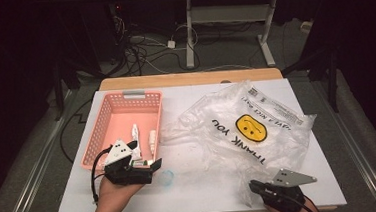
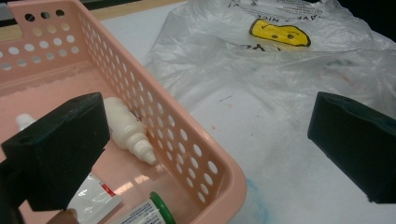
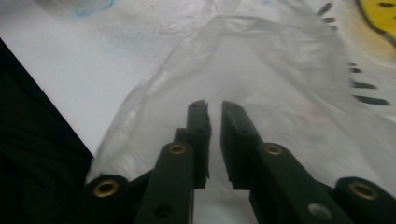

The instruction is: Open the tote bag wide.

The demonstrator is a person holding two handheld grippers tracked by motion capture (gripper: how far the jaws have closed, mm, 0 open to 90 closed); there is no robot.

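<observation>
Working step: the person is holding the left gripper [image 1: 152, 164] at the near right corner of the pink basket [image 1: 94, 137], while the right gripper [image 1: 253, 185] is sitting at the near edge of the clear plastic bag [image 1: 217, 121]; this is reading as moving small items between bag and basket.
Left gripper: its jaws are standing wide apart, one over the basket's inside and the other over the white table [image 1: 192, 191], with nothing between the pads.
Right gripper: its jaws are standing nearly together with a narrow slit between them; whether the pads are pinching the film [image 3: 261, 60] cannot be told, since the plastic is lying both under and beyond the tips.
Key relation: the basket's contents are lying just below and ahead of the left gripper, so the left hand is plainly the nearer one; the white dropper bottle [image 2: 128, 133] is lying on its side against the basket's right wall, its long axis running along that wall with its nozzle pointing toward the near corner.
Other contents: a white tube [image 2: 95, 200] and a green-capped item [image 2: 161, 207] are resting at the near corner, under the left jaw.
Materials: the basket is rigid moulded plastic, perforated with round holes and rounded at the rim; the bag is thin, crinkled, glossy film printed with a yellow smiley [image 1: 251, 127] and black lettering; the bottle is looking smooth and matte.
Judgement: a reach into the basket is probably calling for jaws aligned across the bottle's short width.
</observation>
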